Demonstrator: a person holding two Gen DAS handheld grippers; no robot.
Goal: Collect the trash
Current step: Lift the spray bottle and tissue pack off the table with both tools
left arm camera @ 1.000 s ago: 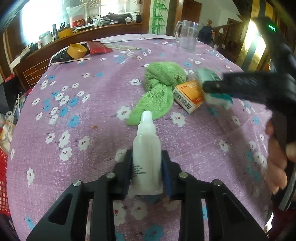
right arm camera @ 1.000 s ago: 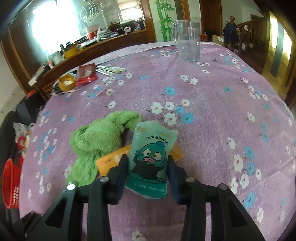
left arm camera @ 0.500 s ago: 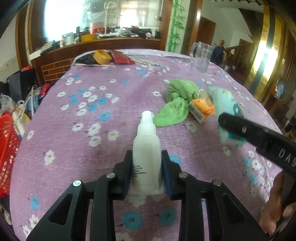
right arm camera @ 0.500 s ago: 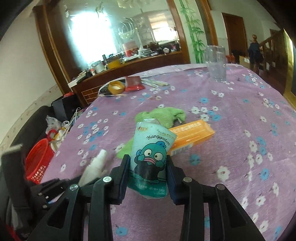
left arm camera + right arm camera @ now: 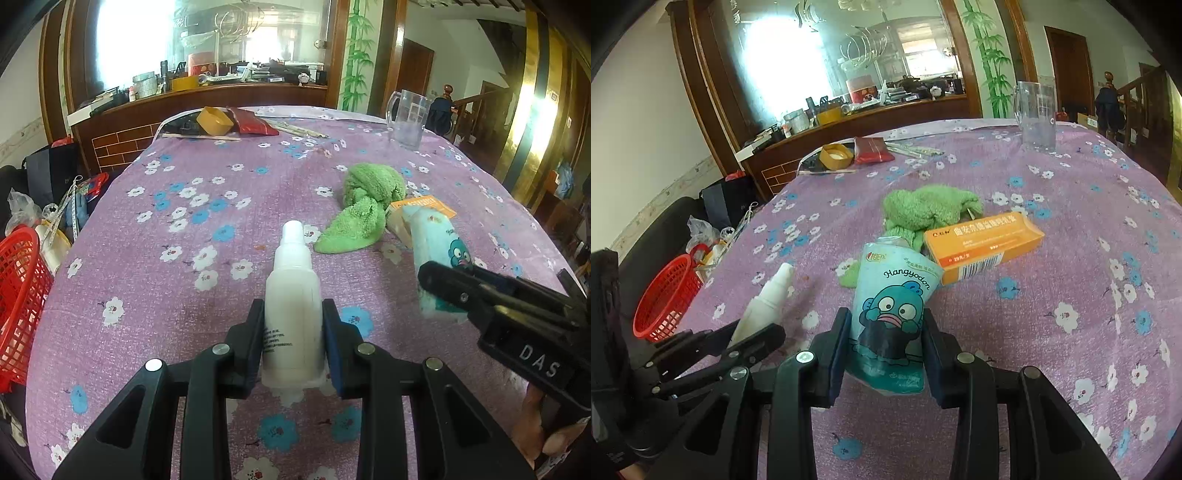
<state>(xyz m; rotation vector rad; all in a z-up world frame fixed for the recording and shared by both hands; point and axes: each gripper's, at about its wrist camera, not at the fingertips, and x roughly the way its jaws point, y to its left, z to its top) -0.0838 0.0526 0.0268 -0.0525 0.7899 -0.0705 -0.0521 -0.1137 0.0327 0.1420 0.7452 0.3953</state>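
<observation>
My left gripper [image 5: 293, 334] is shut on a white plastic spray bottle [image 5: 293, 302] and holds it above the purple flowered tablecloth [image 5: 177, 266]. My right gripper [image 5: 886, 343] is shut on a teal cartoon snack pouch [image 5: 892, 310], lifted off the table. The pouch [image 5: 437, 254] and the right gripper also show at the right of the left wrist view. The bottle [image 5: 764, 299] shows at the left of the right wrist view. A red mesh basket [image 5: 666, 295] stands off the table's left edge; it also shows in the left wrist view [image 5: 18, 302].
An orange carton [image 5: 984, 245] and a green towel [image 5: 929, 208] lie mid-table. A clear jug [image 5: 1036, 116], a tape roll [image 5: 834, 156] and a red packet [image 5: 871, 149] sit at the far side. Bags clutter the floor by the basket.
Both grippers have drawn back and risen with their loads, side by side. The red basket has come further into view at the left.
</observation>
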